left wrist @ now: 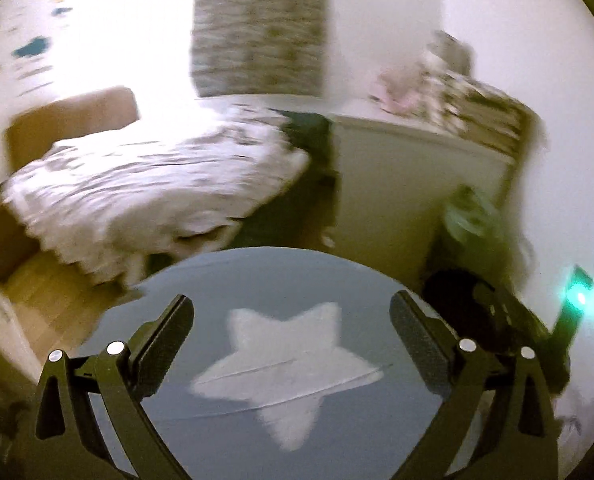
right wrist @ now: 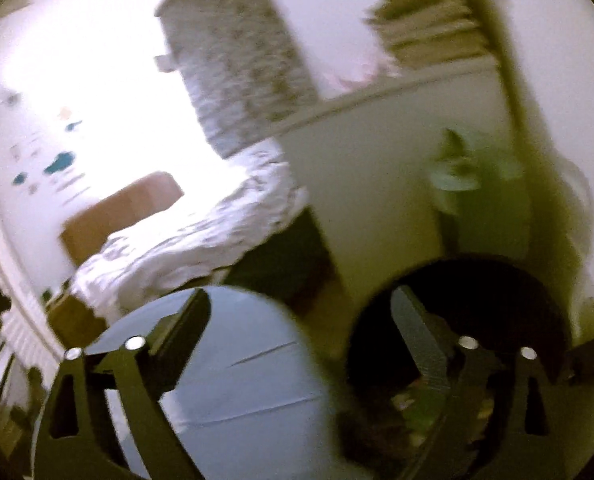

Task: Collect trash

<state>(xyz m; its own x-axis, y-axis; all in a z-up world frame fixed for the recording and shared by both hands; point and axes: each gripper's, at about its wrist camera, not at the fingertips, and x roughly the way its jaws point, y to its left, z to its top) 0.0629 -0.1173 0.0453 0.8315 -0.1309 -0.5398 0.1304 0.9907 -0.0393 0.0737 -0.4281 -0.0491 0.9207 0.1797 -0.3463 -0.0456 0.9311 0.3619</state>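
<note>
a blurred bedroom fills both wrist views. in the left wrist view the left gripper (left wrist: 293,344) stands at the bottom of the frame with its jaws spread wide and nothing between them, released above a round dark-blue rug (left wrist: 377,432) bearing a pale star (left wrist: 285,368). a bed with a rumpled white, patterned cover (left wrist: 145,184) lies at centre left, a brown headboard (left wrist: 73,120) behind it, and a white cabinet (left wrist: 409,184) stands at centre right with a heap of things on top too smeared to name. at lower right a black device with a green light (left wrist: 579,300) shows beside a dark shape.

in the right wrist view the right gripper (right wrist: 301,336) also sits at the bottom, jaws apart and holding nothing. its left finger lies over the blue rug; its right finger lies over the mouth of a round black bin (right wrist: 497,280) at lower right, where scraps of trash (right wrist: 413,404), greenish and pale, show inside. something pale green (right wrist: 461,176) stands above the bin against the cabinet, too blurred to identify.
</note>
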